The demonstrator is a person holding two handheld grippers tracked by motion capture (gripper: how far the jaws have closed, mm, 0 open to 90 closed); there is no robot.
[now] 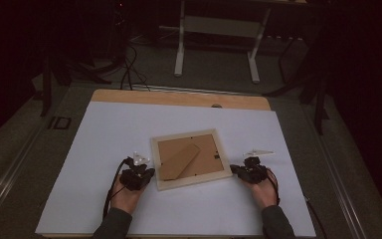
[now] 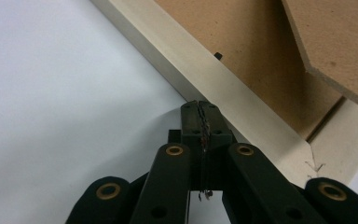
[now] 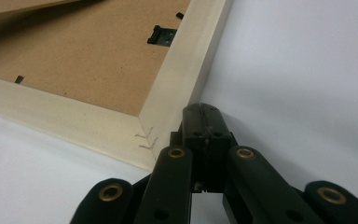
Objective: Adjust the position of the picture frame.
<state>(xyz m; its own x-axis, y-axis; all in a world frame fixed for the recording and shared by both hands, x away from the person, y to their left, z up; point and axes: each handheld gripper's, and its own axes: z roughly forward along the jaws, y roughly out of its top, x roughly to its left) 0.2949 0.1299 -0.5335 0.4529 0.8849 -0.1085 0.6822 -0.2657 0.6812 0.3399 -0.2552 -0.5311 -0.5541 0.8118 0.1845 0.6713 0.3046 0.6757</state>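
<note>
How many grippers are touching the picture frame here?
2. The left gripper, jaws shut, tips against the picture frame's left edge; the right gripper, also shut, against its right edge near the bottom corner. Exact contact is hard to confirm.

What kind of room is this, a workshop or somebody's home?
Probably a lab or recording studio, not a home. A white sheet covers the wooden table, cables trail over the grey floor, and a white metal desk frame stands behind. A pale wooden picture frame lies face down.
</note>
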